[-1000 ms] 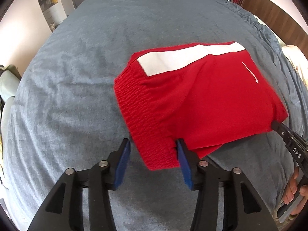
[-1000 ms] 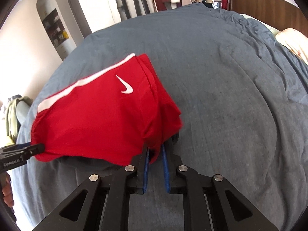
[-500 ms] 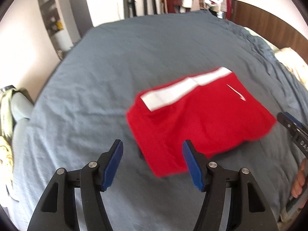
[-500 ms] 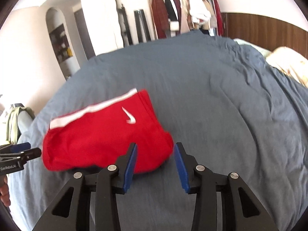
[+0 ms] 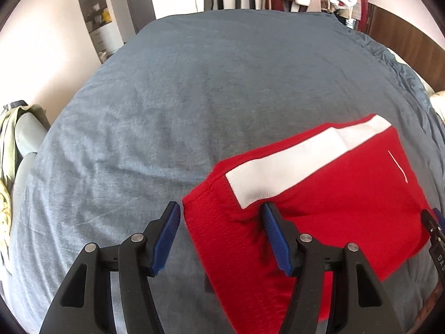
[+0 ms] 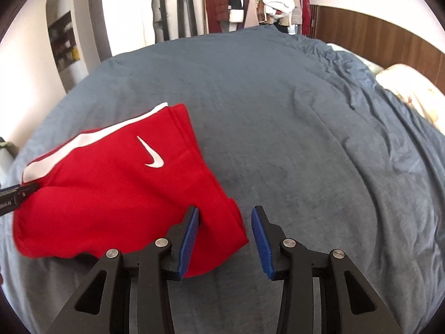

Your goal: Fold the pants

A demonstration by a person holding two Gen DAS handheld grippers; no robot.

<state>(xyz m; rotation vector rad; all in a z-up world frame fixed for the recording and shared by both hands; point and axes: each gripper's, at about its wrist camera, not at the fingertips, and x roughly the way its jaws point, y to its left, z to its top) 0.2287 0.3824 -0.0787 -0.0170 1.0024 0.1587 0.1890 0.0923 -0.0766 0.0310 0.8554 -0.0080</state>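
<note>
The red shorts (image 5: 319,208) lie folded into a compact block on the grey-blue bedspread (image 5: 194,97), on the near part of the bed. Their white side stripe (image 5: 300,164) runs along the far edge and a small white logo (image 6: 151,154) faces up.

The left gripper (image 5: 219,236) stands open over the waistband end. Its right pad rests against the cloth just below the stripe, its left pad sits over bare bedspread, and nothing is pinched. The right gripper (image 6: 225,239) is also open, with the near right corner of the shorts lying loosely between its blue pads (image 6: 189,236). The cloth does not look clamped.

The fold looks essentially made, so the step in hand appears to be letting go and tidying. To do that well, both grippers should lift clear straight up and back, so that no pad drags a layer out of line. The corner between the right pads is the likeliest to catch.

The near edge bulges a little, and the layers at the right corner look slightly offset. A light press or a short outward stroke there would flatten the stack. Any such stroke should run from the middle toward the edges, because this thin, slippery-looking sports fabric probably shifts easily on the soft bedding. If another fold is wanted, both near corners should be pinched through all layers together.
</note>
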